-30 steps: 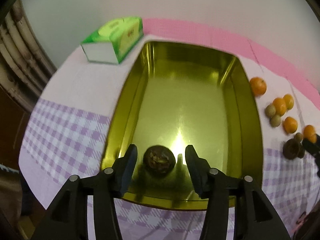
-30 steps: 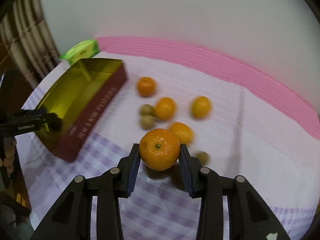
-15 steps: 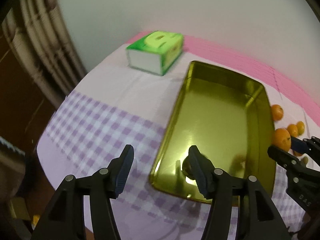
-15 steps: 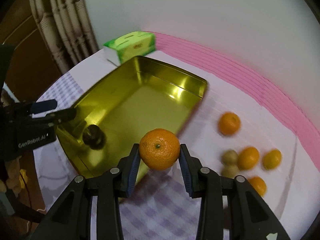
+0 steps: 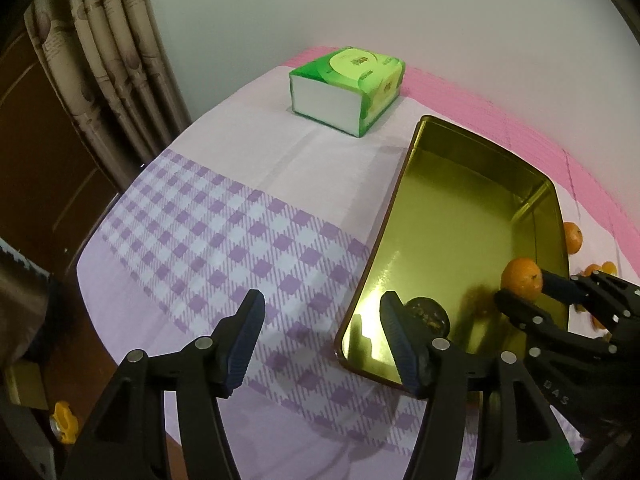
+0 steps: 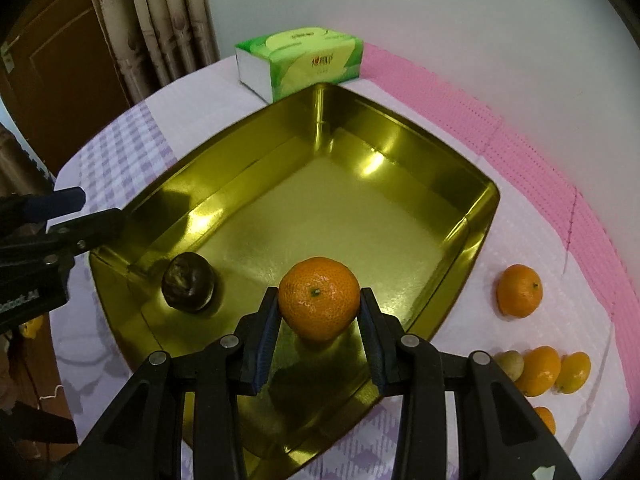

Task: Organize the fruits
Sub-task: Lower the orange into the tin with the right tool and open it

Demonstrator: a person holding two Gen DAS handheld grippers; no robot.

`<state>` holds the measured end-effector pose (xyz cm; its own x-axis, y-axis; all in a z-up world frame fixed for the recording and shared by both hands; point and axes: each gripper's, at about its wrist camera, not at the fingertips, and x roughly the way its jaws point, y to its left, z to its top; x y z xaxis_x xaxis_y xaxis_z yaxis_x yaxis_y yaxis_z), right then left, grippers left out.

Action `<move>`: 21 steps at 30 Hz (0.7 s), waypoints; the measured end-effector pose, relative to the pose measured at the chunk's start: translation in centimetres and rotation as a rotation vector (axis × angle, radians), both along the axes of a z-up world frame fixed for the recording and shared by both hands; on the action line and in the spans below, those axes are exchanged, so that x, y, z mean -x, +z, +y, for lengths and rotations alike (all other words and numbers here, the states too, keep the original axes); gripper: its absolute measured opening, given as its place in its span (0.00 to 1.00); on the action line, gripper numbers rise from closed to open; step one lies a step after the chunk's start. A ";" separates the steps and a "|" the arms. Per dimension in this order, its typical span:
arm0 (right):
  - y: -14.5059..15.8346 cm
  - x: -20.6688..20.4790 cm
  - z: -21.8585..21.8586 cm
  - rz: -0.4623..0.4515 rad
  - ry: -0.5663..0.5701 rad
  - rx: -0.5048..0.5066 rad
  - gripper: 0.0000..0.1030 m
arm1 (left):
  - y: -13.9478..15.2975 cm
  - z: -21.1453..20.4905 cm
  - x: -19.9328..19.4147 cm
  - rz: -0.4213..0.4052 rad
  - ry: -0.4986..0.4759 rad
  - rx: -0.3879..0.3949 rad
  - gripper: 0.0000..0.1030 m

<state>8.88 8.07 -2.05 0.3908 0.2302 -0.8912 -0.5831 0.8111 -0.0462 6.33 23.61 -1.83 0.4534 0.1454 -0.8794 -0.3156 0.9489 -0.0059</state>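
Note:
A gold metal tray [image 6: 476, 216] stands on the table; it also shows in the left wrist view [image 5: 544, 200]. A dark wrinkled fruit [image 6: 188, 287] lies in the tray's near left corner, also seen in the left wrist view [image 5: 428, 312]. My right gripper [image 6: 319, 316] is shut on an orange mandarin [image 6: 319, 298] and holds it above the tray floor; the mandarin also shows in the left wrist view [image 5: 522, 278]. My left gripper [image 5: 322, 340] is open and empty, over the checked cloth beside the tray's left wall.
A green tissue box [image 5: 348, 88] stands behind the tray. Several mandarins [image 6: 519, 290] and small greenish fruits [image 6: 509, 364] lie on the cloth right of the tray. A curtain [image 5: 108, 60] hangs at the left past the table edge.
My right gripper carried the mandarin from the loose fruit to above the tray. My left gripper left the dark fruit in the tray and drew back to the left.

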 end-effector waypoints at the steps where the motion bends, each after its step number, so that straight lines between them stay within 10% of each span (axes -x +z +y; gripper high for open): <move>1: -0.2 -0.1 0.1 0.002 0.001 0.003 0.35 | 0.0 0.0 0.0 0.001 0.000 0.000 0.59; 21: -0.7 0.2 0.8 -0.007 0.026 0.021 0.36 | -0.5 -0.3 -0.3 0.020 -0.013 0.015 0.62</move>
<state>8.66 8.91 -2.71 0.3907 0.2218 -0.8934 -0.6038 0.7943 -0.0669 6.66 23.36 -2.38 0.4375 0.1264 -0.8903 -0.3032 0.9528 -0.0138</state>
